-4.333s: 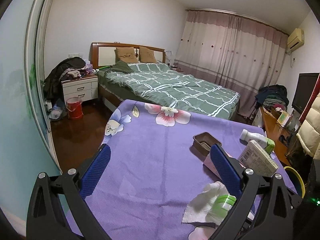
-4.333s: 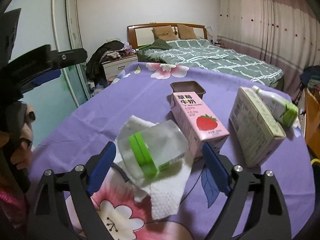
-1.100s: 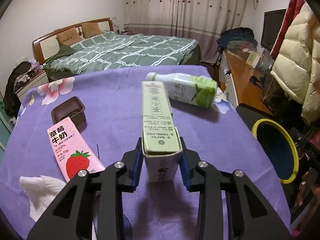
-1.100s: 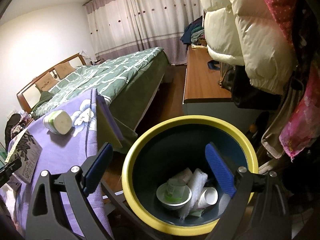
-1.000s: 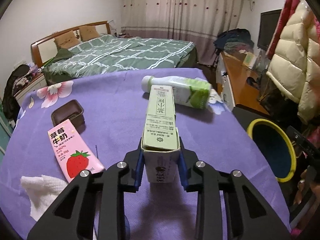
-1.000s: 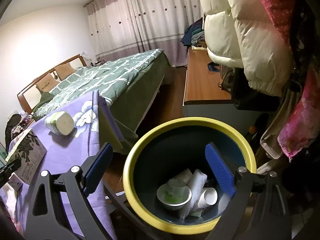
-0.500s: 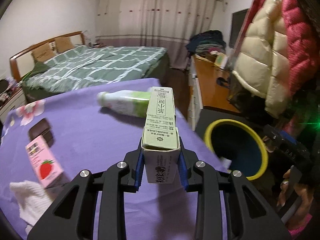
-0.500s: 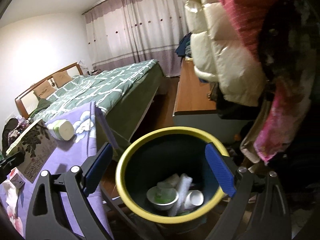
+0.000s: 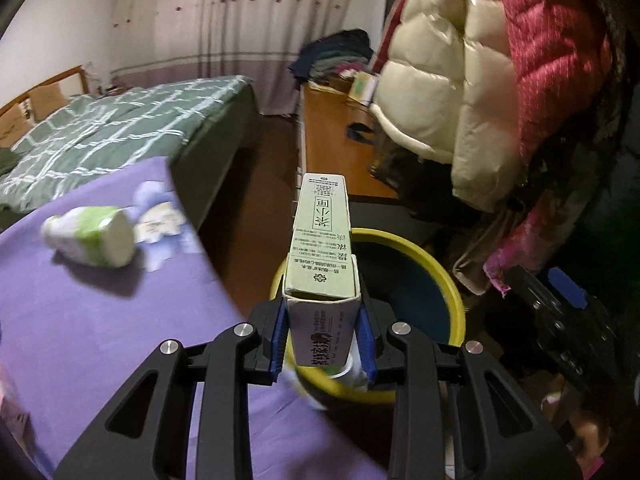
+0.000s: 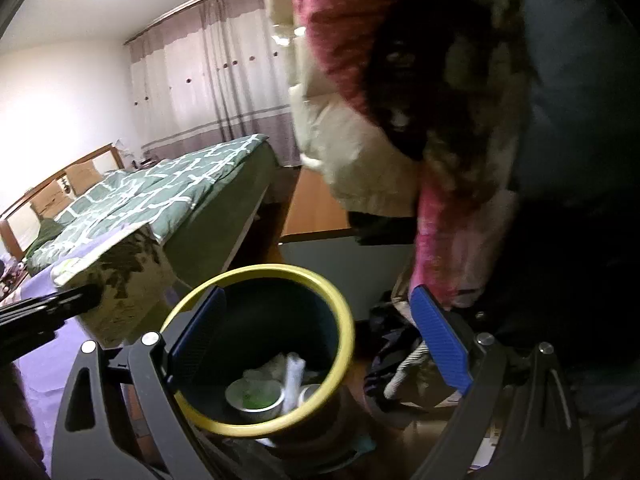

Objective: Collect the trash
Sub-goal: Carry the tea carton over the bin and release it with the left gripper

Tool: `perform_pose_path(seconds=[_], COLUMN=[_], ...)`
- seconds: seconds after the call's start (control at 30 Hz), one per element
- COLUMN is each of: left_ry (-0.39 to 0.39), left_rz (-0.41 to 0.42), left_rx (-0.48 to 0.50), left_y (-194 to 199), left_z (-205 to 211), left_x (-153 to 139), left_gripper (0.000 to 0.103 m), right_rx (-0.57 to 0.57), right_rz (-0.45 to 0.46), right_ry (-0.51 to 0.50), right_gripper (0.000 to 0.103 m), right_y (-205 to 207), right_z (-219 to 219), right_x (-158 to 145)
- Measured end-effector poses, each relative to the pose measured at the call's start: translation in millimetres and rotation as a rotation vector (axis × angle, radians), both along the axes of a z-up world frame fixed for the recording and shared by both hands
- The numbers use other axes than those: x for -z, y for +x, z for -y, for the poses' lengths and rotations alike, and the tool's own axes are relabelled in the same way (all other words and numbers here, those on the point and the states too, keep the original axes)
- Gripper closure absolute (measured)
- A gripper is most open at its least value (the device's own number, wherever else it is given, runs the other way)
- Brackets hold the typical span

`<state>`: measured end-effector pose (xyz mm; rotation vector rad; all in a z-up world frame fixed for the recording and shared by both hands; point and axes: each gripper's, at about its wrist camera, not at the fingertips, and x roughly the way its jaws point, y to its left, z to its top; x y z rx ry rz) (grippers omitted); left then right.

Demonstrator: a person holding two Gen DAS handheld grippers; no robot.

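We find the left claw (image 9: 323, 338) clamped on a tall green paperboard tea carton (image 9: 323, 256), held at the near rim of the yellow-rimmed round trash bin (image 9: 448, 276), while the right claw (image 10: 316, 340) hangs spread and empty above that bin. In our judgement a release here risks the long, rigid carton striking the rim and tipping to the floor. A smooth green-and-white plastic bottle (image 9: 90, 237) lies uncollected on the purple cloth-covered table (image 9: 80, 320).
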<state>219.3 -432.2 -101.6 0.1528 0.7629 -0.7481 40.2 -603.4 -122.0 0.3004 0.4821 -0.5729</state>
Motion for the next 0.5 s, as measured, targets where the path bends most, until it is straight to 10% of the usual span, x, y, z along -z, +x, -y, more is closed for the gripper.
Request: perform_pose_path(seconds=[0.3,0.4,0.5], left_ry=[0.030,-0.018,-0.063], left_rz=[-0.010,0.018,0.061], left_rx=[0.050,-0.003,-0.046], left_y=[6.9,5.9,1.0], left_z=[53.8,29.9,-5.0], left_x=[17.4,6.8,-11.3], left_gripper=[0.069,0.024,0.022], right_rx=[0.046,0.037,0.012], right_rz=[-0.004,-0.003,-0.003], right_ry=[0.011,0.013,0.012], right_gripper=[0.014,0.014,0.014], right_y=[-12.8,-12.3,-5.3], right_z=[20.9,17.1,8.4], right_x=[3.7,4.2,3.3])
